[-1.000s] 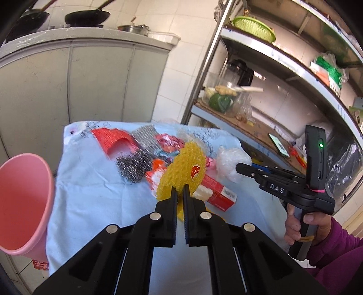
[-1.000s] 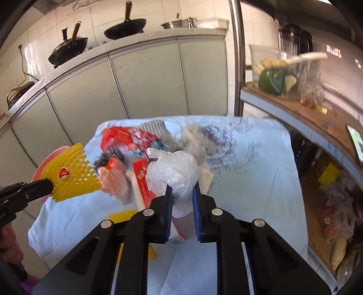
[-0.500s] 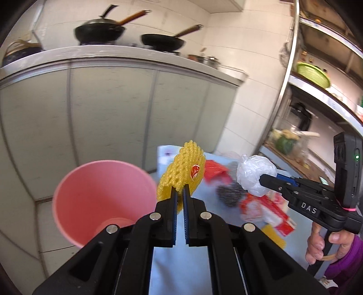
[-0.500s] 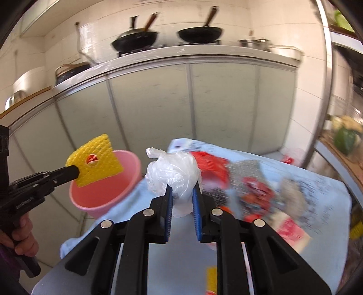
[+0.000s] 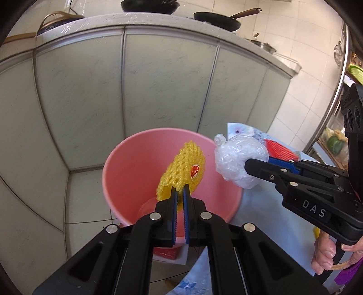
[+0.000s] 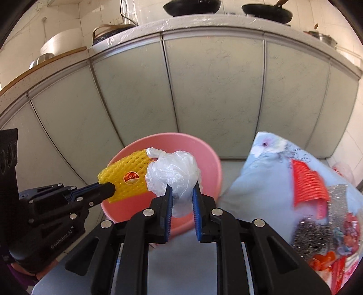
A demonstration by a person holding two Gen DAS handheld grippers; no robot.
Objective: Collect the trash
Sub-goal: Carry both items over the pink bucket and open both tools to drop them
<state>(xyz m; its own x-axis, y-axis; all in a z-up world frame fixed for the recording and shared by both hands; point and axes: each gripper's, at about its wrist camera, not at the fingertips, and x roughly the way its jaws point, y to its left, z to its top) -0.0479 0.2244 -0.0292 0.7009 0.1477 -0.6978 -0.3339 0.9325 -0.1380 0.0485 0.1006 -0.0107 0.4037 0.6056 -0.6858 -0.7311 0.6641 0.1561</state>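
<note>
My left gripper (image 5: 179,192) is shut on a yellow foam fruit net (image 5: 181,168) and holds it over the mouth of the pink bin (image 5: 127,163). My right gripper (image 6: 182,189) is shut on a crumpled white plastic bag (image 6: 174,173), held above the bin's rim (image 6: 204,147) next to the net (image 6: 127,177). In the left wrist view the bag (image 5: 238,158) hangs at the bin's right edge. More trash lies on the table: a red foam net (image 6: 306,181), a steel scourer (image 6: 310,233) and red wrappers (image 6: 329,265).
The bin stands on the tiled floor against grey cabinet doors (image 5: 158,79). The table with a light blue cloth (image 6: 256,181) is to the bin's right. Pans (image 6: 192,6) sit on the counter above. A metal shelf post (image 5: 335,74) stands at the right.
Both grippers have swung left from the table to the pink bin, carrying the yellow net and the plastic bag. Both items now hang over the bin's mouth.
</note>
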